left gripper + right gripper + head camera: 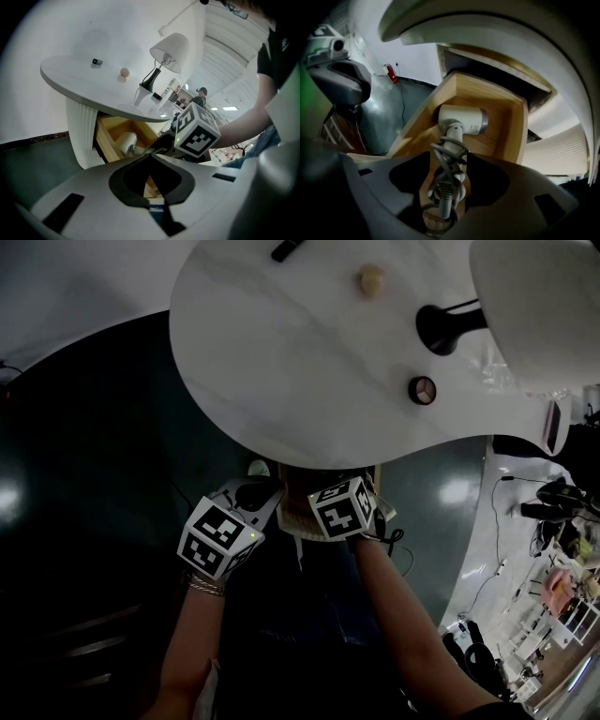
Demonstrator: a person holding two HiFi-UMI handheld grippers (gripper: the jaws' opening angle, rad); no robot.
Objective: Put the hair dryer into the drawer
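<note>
The white hair dryer (461, 121) lies in the open wooden drawer (506, 126) under the table, its cord wound round the handle. My right gripper (450, 161) points steeply down over it, open; the handle sits between the jaws with a gap at the pads. My left gripper (151, 157) hovers beside the drawer (110, 129), its tips together with nothing between them. In the left gripper view the hair dryer (125, 140) shows inside the drawer, with the right gripper's marker cube (197, 131) above it. In the head view both marker cubes (220, 538) (342, 507) sit at the table's near edge.
A white oval tabletop (309, 362) overhangs the drawer and carries a lamp (450, 324) and small items. Its ribbed white base (79, 131) stands left of the drawer. The floor is dark. A person (200, 96) stands far behind.
</note>
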